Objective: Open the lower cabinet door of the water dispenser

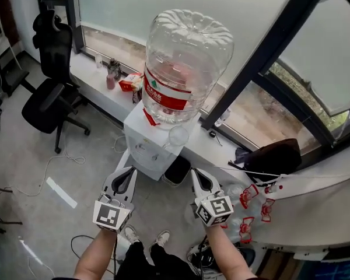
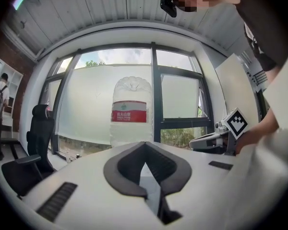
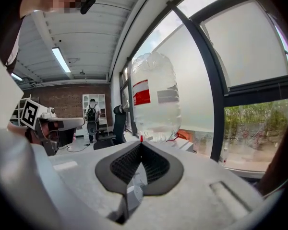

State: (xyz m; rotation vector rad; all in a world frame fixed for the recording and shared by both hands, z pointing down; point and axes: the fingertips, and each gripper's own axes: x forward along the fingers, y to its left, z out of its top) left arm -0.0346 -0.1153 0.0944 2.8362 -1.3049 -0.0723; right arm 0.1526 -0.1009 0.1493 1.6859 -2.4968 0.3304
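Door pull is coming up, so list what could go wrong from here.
The big clear plastic water bottle with red label sits atop the white dispenser; a hard tug may rock it.
The left gripper and right gripper are shut, facing the bottle; a hasty reach could knock it.

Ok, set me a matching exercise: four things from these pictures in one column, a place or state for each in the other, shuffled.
Things:
1. large clear plastic water bottle with a red label
2. black swivel office chair
3. dark brown bag
4. left gripper

Places or states:
A. on the white window ledge, right side of the head view
B. jaws shut, nothing between them
C. upside down on the white water dispenser
D. on the grey floor, left side

Pairs: 1-C, 2-D, 3-A, 4-B
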